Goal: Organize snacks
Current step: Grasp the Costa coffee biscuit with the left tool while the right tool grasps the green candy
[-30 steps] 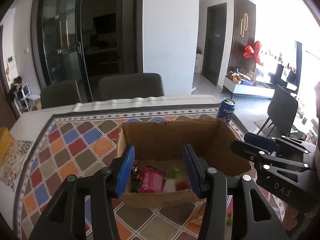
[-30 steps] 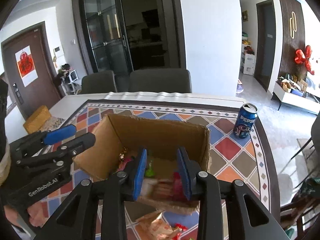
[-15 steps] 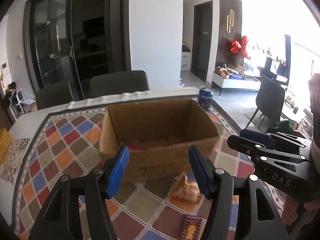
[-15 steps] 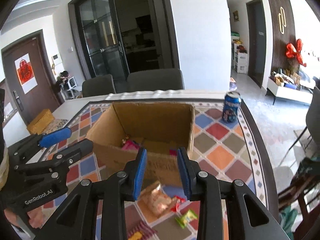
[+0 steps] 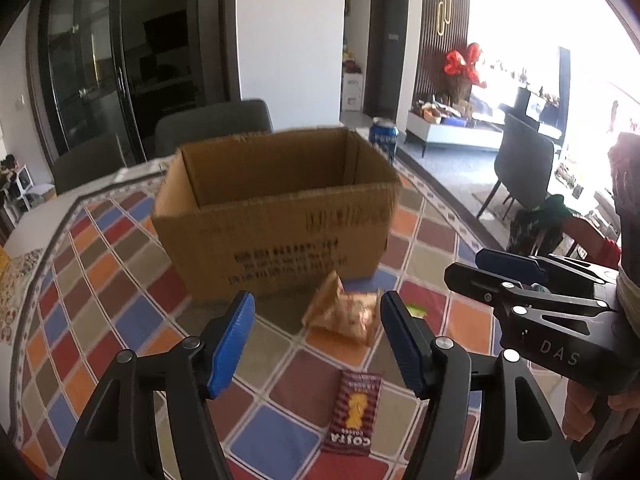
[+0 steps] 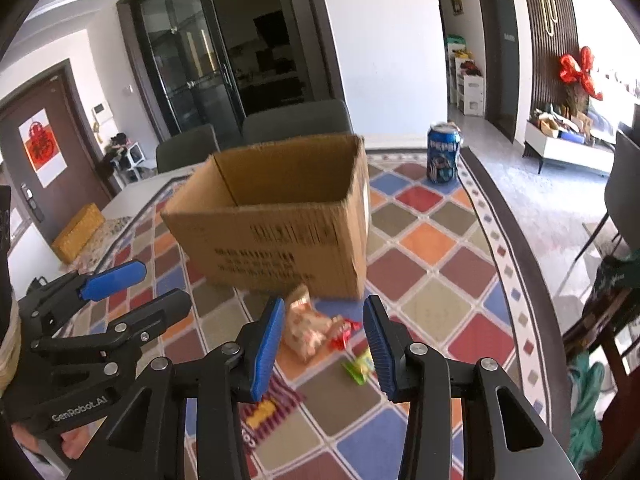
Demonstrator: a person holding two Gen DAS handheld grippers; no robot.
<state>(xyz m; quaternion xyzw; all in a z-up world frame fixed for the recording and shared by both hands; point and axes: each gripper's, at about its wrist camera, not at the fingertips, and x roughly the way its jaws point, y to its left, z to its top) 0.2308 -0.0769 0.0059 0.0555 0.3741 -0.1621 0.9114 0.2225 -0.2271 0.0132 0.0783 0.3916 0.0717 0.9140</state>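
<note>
Several snack packets [image 5: 343, 314] lie loose on the tablecloth just ahead of both empty grippers, left gripper [image 5: 316, 340] and right gripper [image 6: 322, 344], whose jaws have just been opening, the cardboard box [image 5: 276, 216] beyond, so packing seems unfinished

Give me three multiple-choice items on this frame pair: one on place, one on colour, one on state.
1. Where is the blue soda can?
A. inside the box
B. on the tablecloth beyond the box
C. between gripper fingers

2. What colour are the gripper pads?
A. blue
B. red
C. white

3. What state is the brown cardboard box in?
A. taped shut
B. crushed flat
C. upright, open-topped

Key: 1 B, the can stands on the checked tablecloth past the box's far corner. 2 A, blue pads show on the left gripper and the right gripper. 3 C, the box's inner walls are visible from above.
</note>
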